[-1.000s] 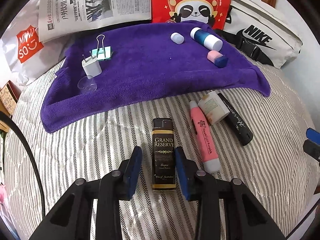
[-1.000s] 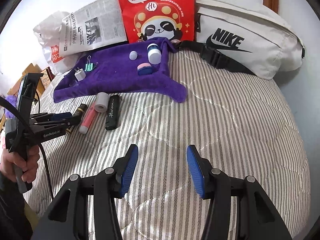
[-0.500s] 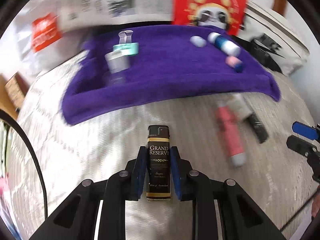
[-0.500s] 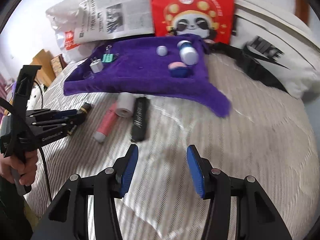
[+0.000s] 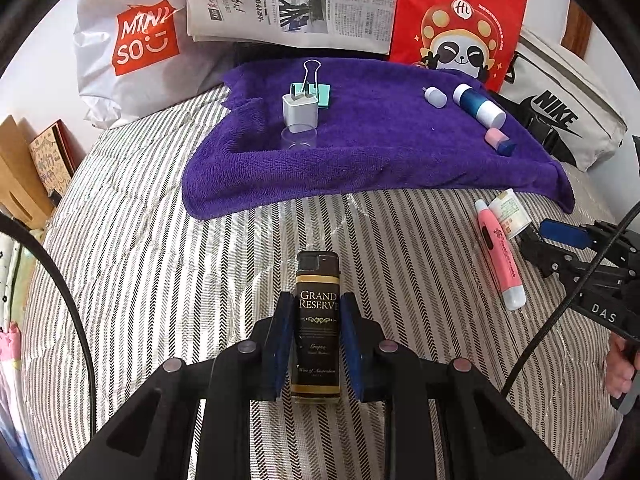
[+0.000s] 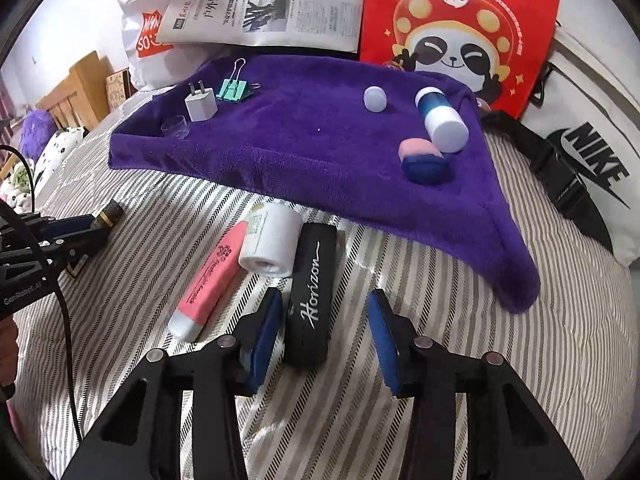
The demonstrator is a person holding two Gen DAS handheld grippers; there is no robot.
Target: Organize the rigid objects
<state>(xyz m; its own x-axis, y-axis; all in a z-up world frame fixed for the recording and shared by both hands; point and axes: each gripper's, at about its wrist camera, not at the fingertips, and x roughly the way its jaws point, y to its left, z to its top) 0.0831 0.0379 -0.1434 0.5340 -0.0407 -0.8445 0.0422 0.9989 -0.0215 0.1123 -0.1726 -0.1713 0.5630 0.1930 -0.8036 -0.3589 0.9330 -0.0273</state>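
Observation:
My left gripper (image 5: 318, 312) is shut on a black and gold "Grand Reserve" lighter (image 5: 318, 320), held over the striped bed. My right gripper (image 6: 326, 312) is open, its jaws either side of a black "Horizon" case (image 6: 312, 292) that lies on the bed. Beside the case lie a white tube (image 6: 272, 240) and a pink marker (image 6: 212, 280). On the purple towel (image 6: 312, 132) sit a white charger (image 6: 200, 104), a teal binder clip (image 6: 234, 88), a clear cap (image 6: 176, 126), a small white cap (image 6: 375, 99), a blue and white bottle (image 6: 440, 120) and a pink and blue eraser (image 6: 424, 160).
A newspaper (image 5: 296, 0), a red panda bag (image 5: 456, 20), a Miniso bag (image 5: 140, 44) and a white Nike bag (image 6: 592, 152) line the back. Wooden furniture and a box (image 5: 24, 172) stand at the left edge of the bed.
My left gripper closed on the lighter and lifted it, swinging left. My right gripper moved forward and left until its open jaws straddle the black case.

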